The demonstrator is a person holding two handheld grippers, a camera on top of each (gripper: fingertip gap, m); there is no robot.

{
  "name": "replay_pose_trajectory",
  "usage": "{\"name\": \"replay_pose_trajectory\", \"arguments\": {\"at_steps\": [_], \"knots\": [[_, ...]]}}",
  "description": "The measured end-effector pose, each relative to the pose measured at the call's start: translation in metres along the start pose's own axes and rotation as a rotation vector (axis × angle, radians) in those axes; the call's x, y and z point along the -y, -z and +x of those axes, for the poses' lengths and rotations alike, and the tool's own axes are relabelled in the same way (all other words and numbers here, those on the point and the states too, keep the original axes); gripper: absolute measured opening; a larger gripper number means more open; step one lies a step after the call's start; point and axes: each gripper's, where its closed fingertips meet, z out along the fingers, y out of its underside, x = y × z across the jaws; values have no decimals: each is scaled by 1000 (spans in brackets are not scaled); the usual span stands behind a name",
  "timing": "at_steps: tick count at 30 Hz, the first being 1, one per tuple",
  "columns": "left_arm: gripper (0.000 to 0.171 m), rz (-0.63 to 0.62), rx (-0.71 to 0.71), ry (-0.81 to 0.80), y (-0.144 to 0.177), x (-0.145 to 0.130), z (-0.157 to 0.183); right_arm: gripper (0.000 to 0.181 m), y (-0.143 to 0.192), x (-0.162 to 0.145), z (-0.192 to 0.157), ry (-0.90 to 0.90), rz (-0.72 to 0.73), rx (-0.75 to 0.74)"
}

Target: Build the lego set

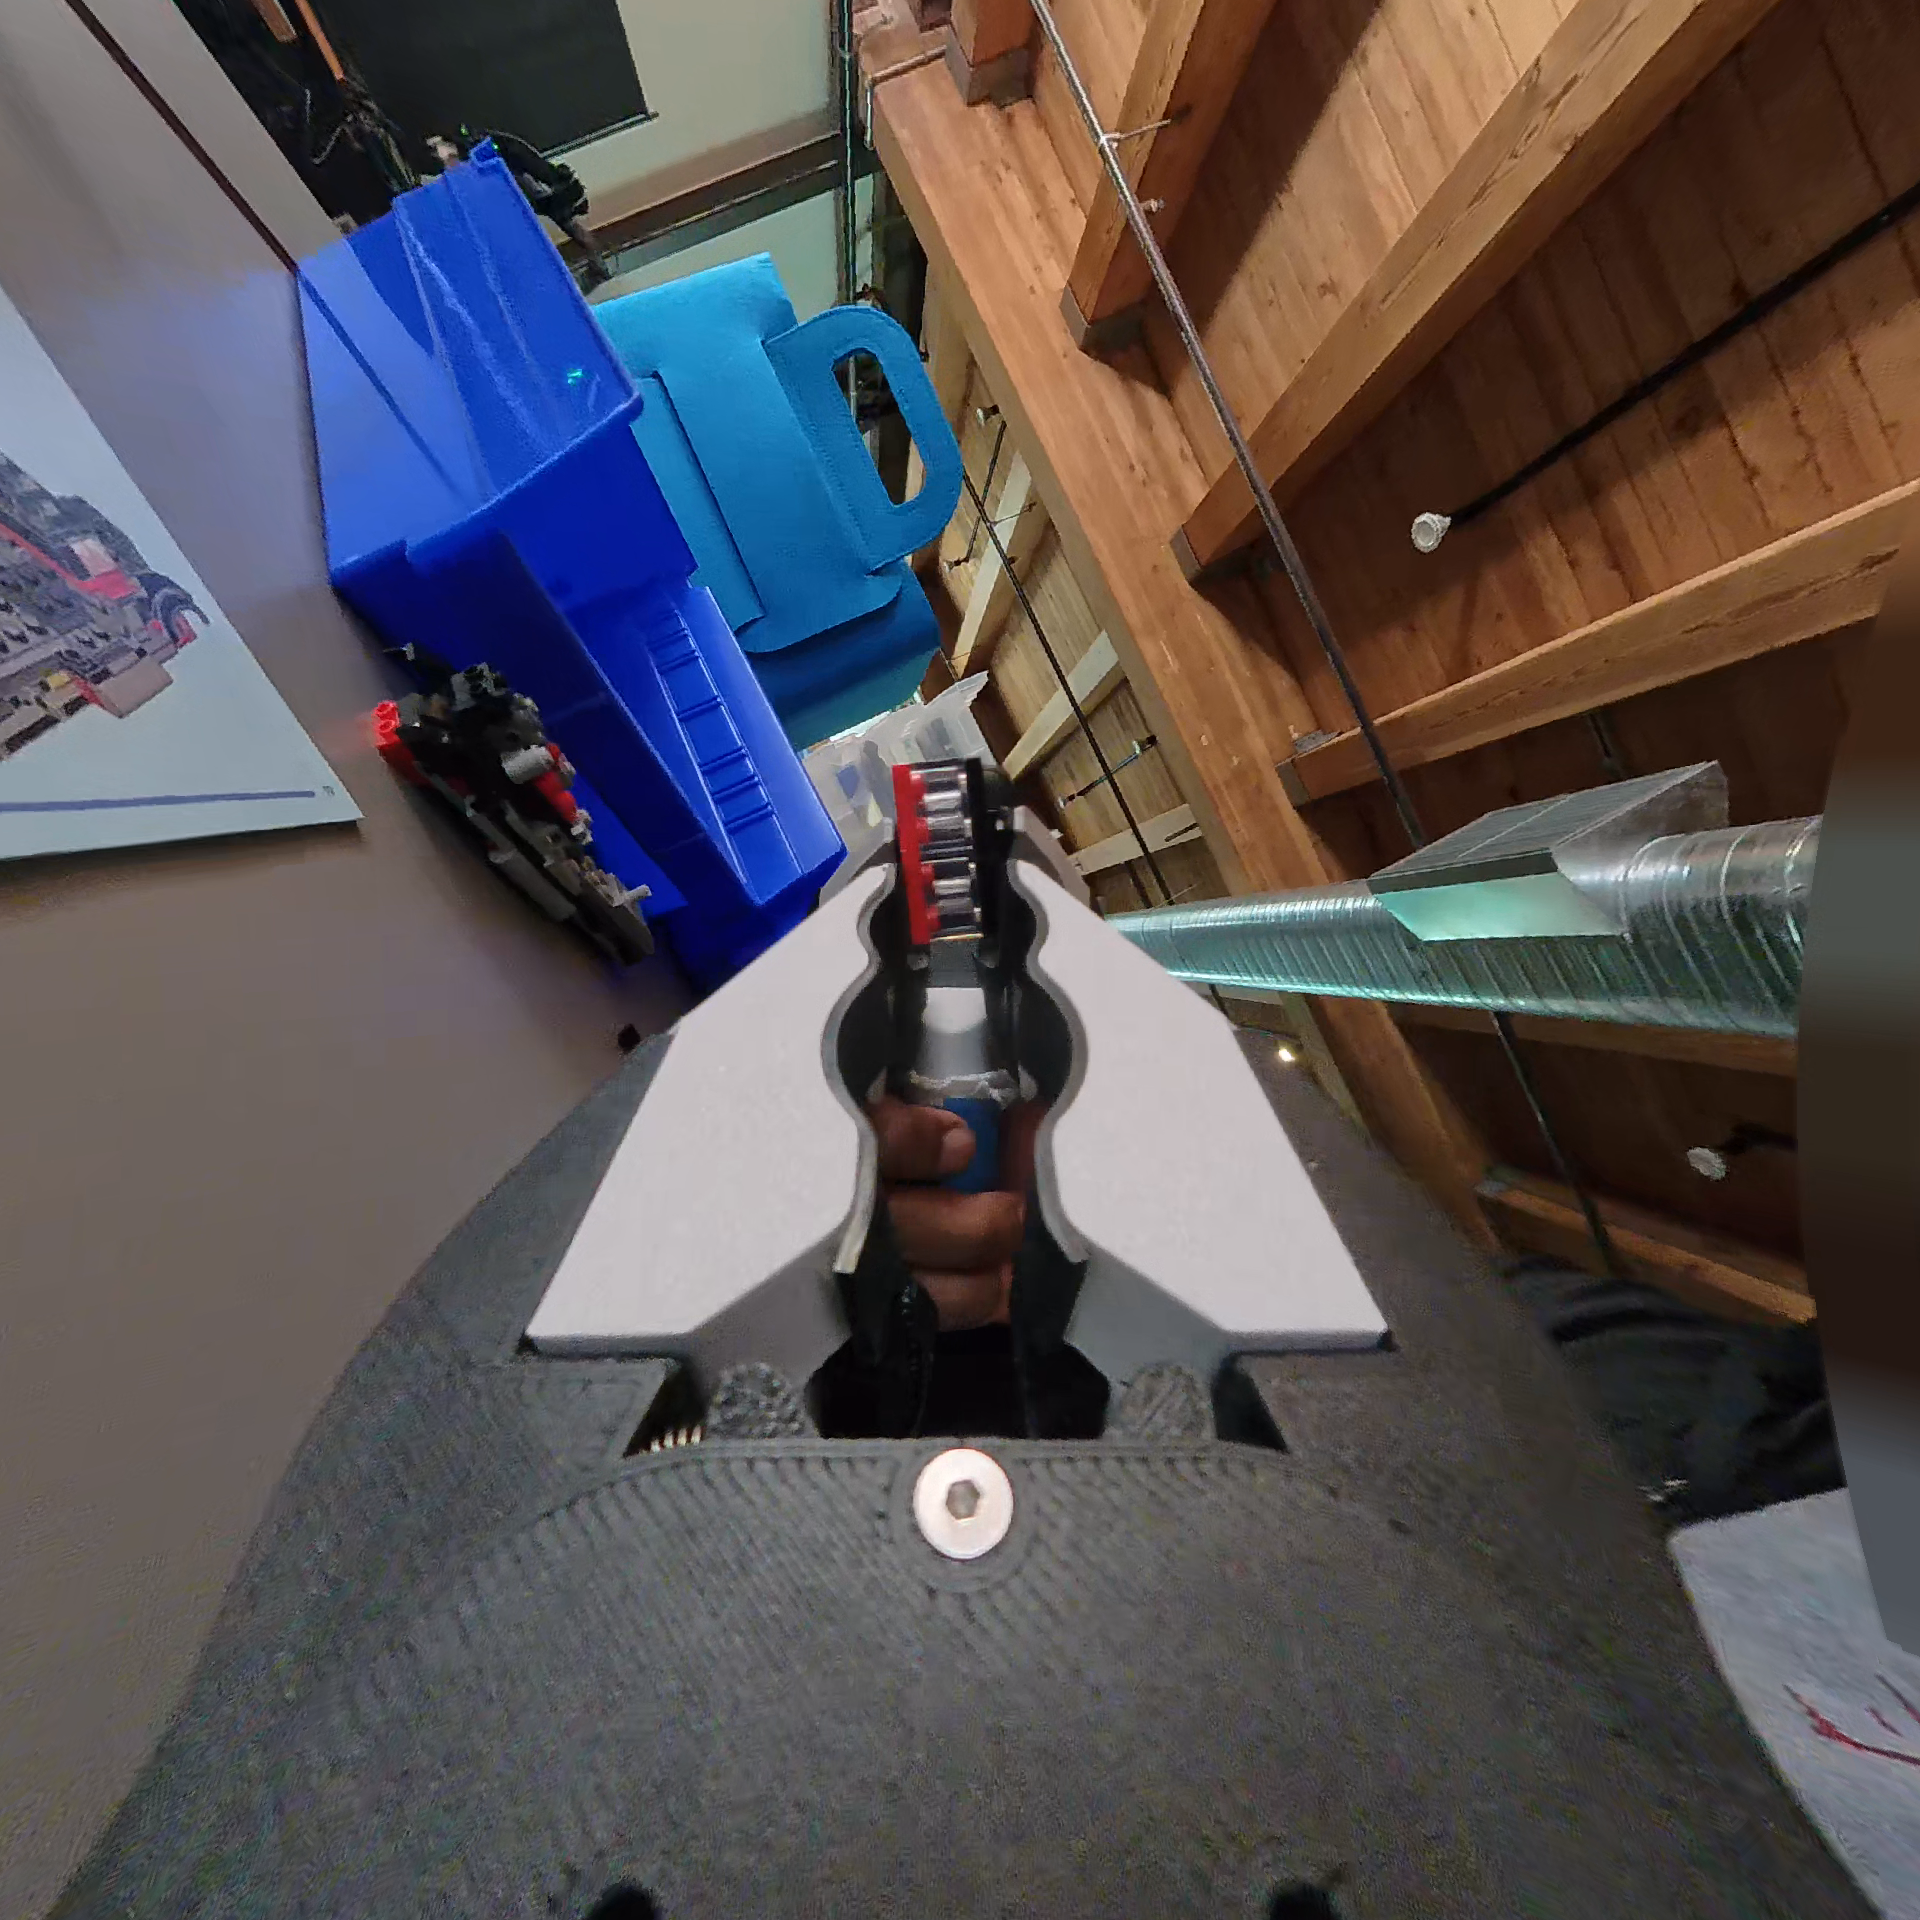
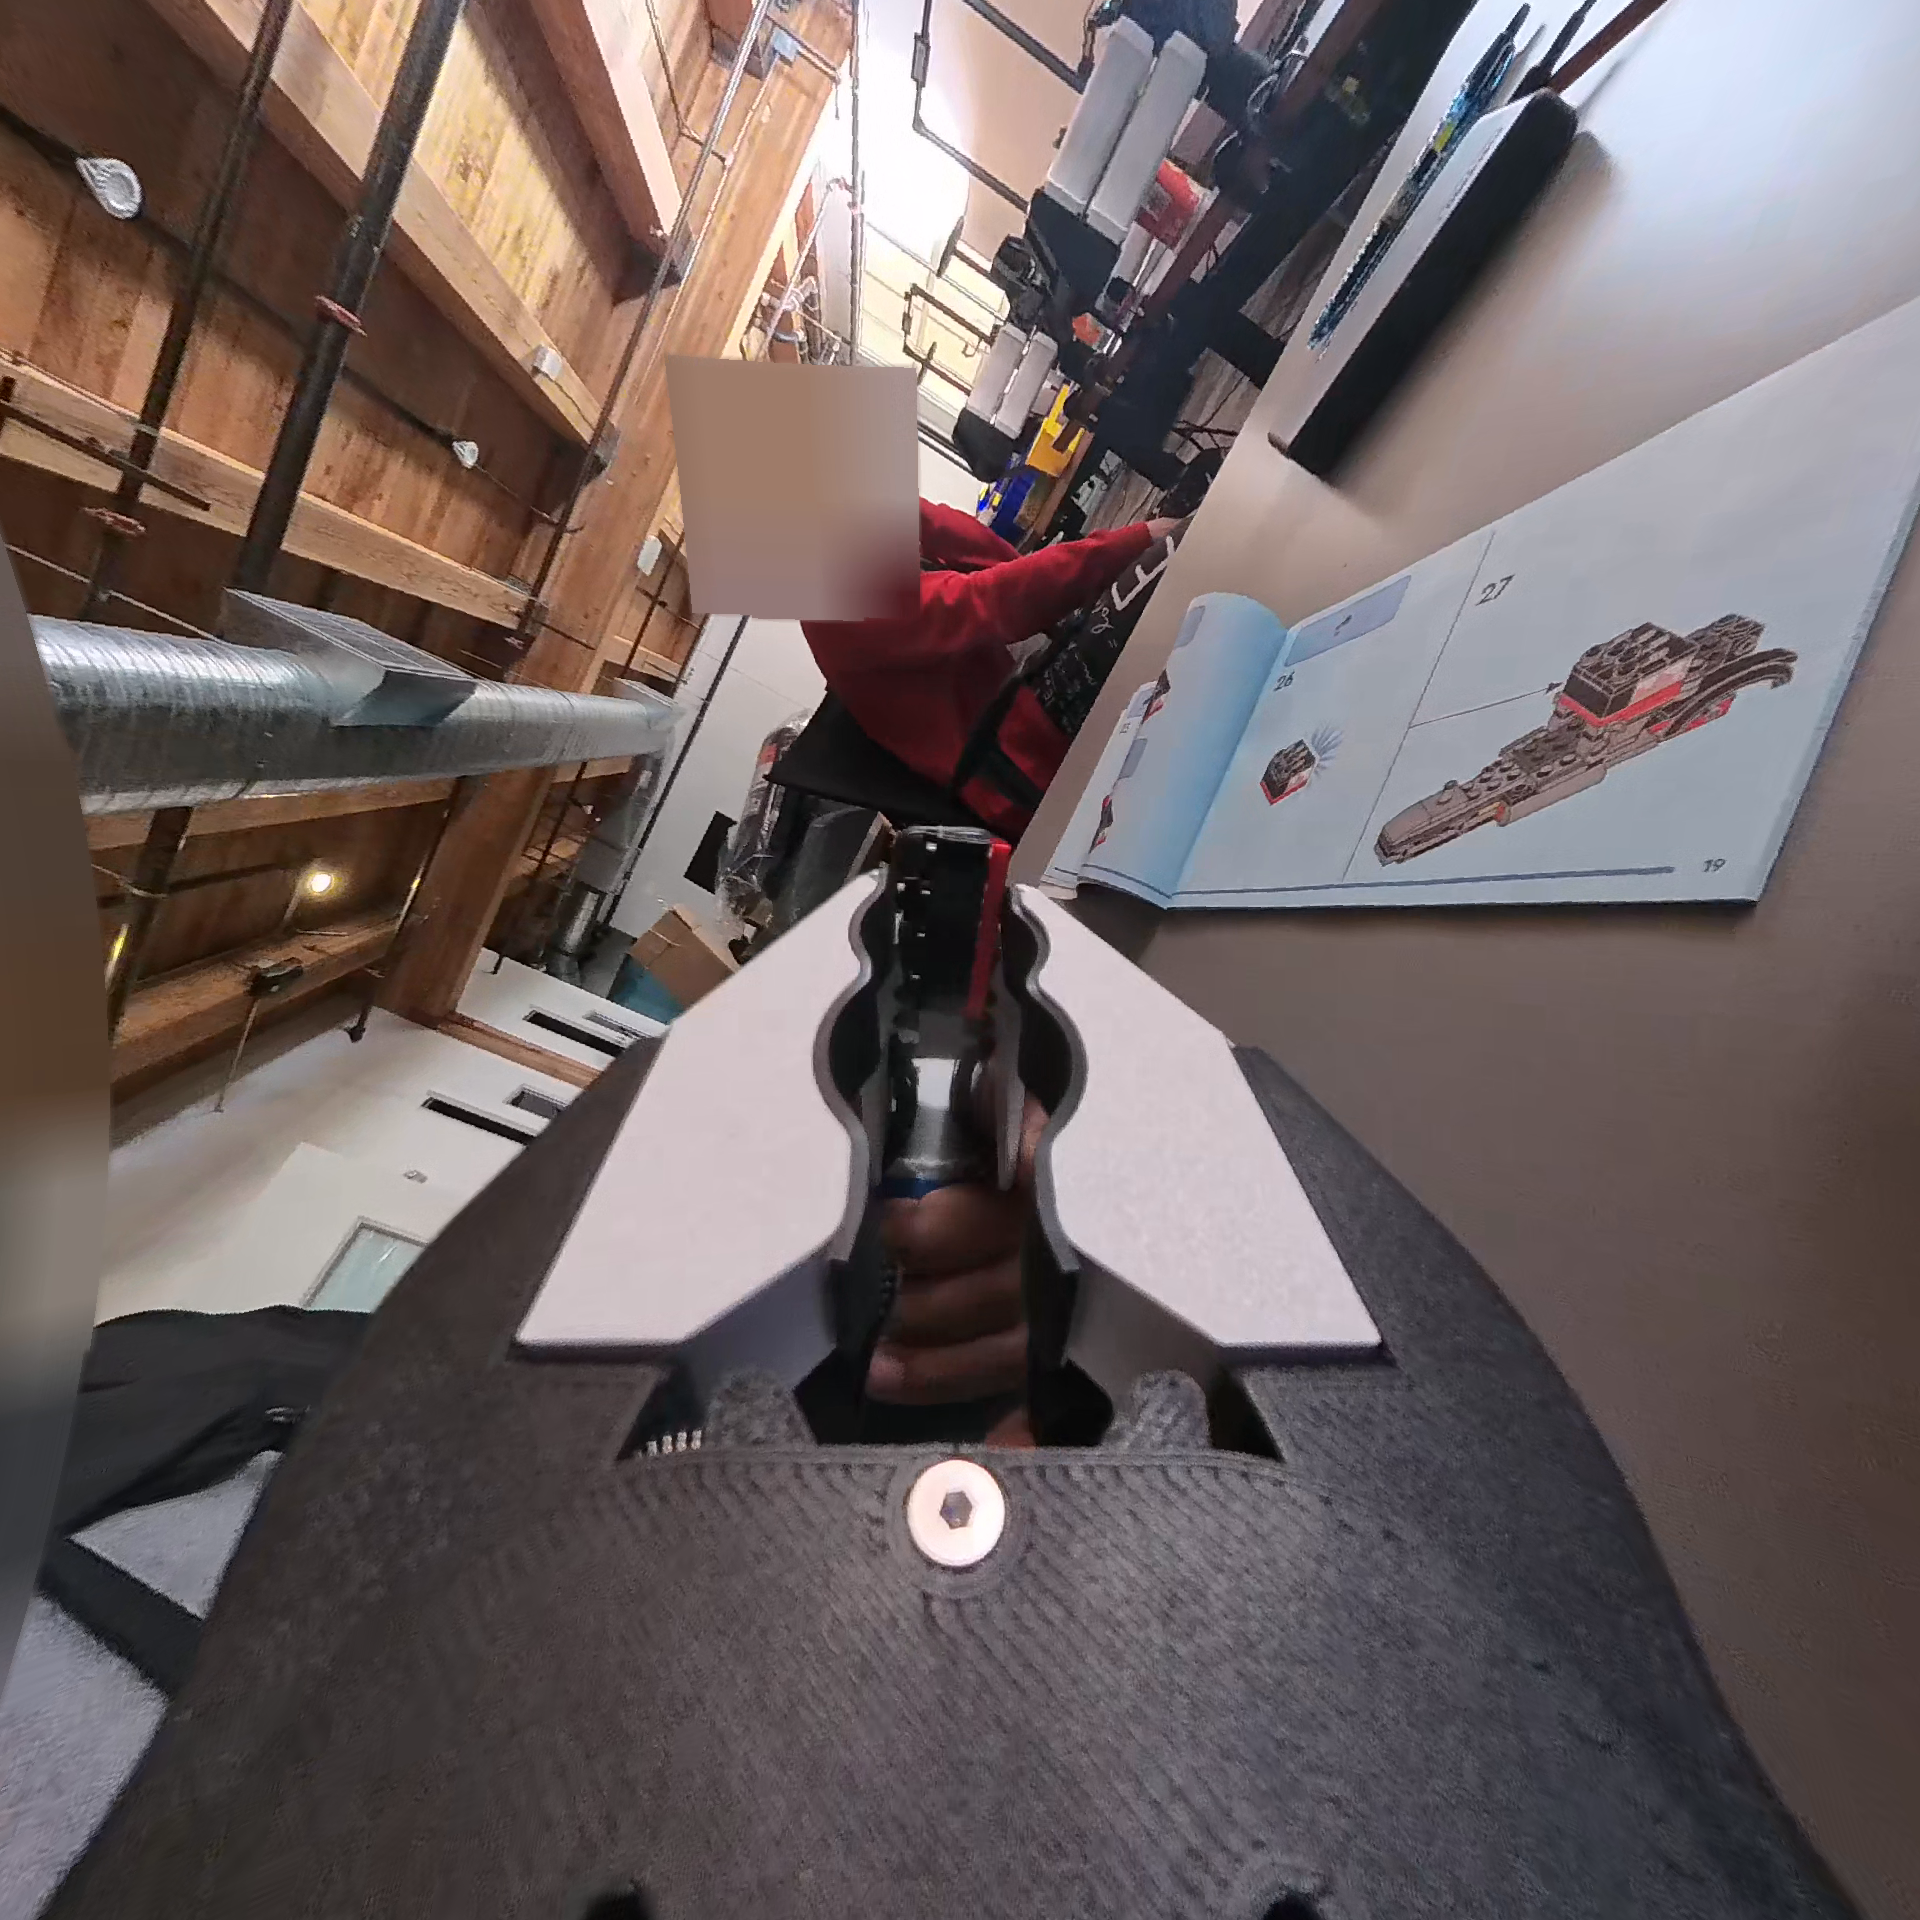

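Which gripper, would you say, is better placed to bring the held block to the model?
Probably left: the left gripper grips the block, and the model lies ahead beside the blue bin. Right's view lacks it.

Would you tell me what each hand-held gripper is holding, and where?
Both grip one small red-and-black Lego piece between them, the left hand-held gripper and right hand-held gripper at opposite ends.

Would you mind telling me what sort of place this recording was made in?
Probably a workshop or lab in a converted industrial building: exposed timber ceiling beams, a bare metal duct, storage racks in the background, and a table with an open instruction booklet and a blue bin.
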Motion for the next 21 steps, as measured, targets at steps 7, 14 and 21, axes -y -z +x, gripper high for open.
{"name": "replay_pose_trajectory", "arguments": {"at_steps": [7,14,21], "knots": [[17,6,-3,-55,-1,0,4,19,1,2,-4,5,26,9],[17,11,-20,-86,-1,1,8,20,0,2,-9,81,40,-2],[18,12,-29,-88,-1,1,9,19,0,2,-9,144,53,-34]]}}
